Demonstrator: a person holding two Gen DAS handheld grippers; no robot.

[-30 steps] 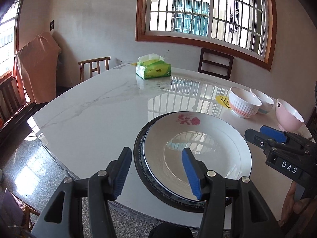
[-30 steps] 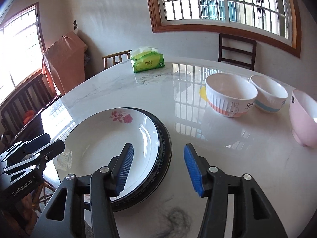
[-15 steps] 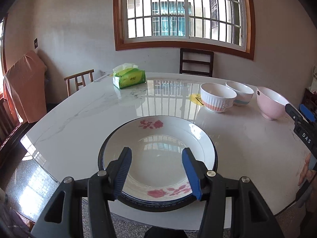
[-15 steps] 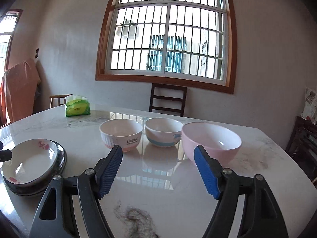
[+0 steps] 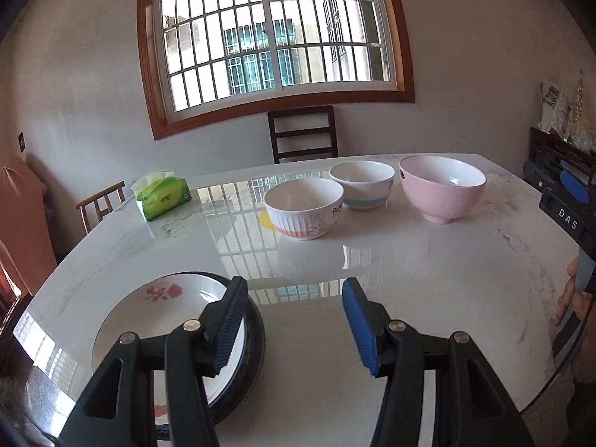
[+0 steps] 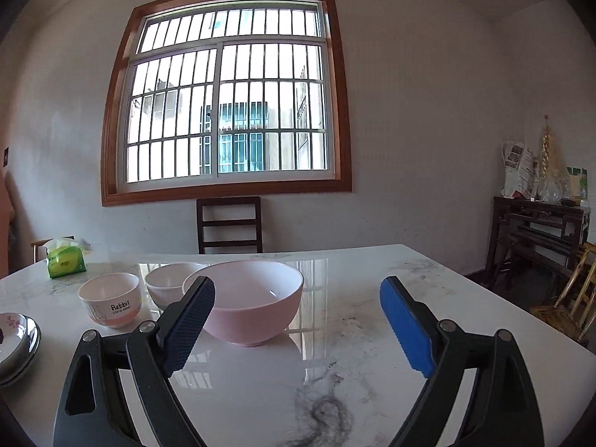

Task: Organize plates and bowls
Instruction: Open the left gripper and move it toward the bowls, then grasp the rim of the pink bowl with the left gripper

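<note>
Looking along the left tongs [image 5: 294, 329], their blue pads stand apart with nothing between them, above the near part of the marble counter [image 5: 428, 279]. Taking the pink bowl [image 5: 442, 188] as the landmark: the white bowl with the blue band [image 5: 362, 184] sits just to its left, the ribbed white bowl with the peach base [image 5: 303, 208] further left and nearer, close to the blue-banded one. The flowered plate [image 5: 160, 320] lies on a dark-rimmed plate [image 5: 257, 339], well apart from the pink bowl, at the near left. A green tissue pack [image 5: 162, 195] lies far left of the bowls.

From the right tongs [image 6: 298, 326], spread wide and empty, the pink bowl [image 6: 257, 301] stands just ahead, behind the left pad. Left of it, the blue-banded bowl [image 6: 165, 285] is partly hidden by it, then the "Rabbit" bowl [image 6: 110, 303]. The stacked plates [image 6: 16, 339] show at the left edge, the tissue pack [image 6: 66, 262] beyond.
</note>
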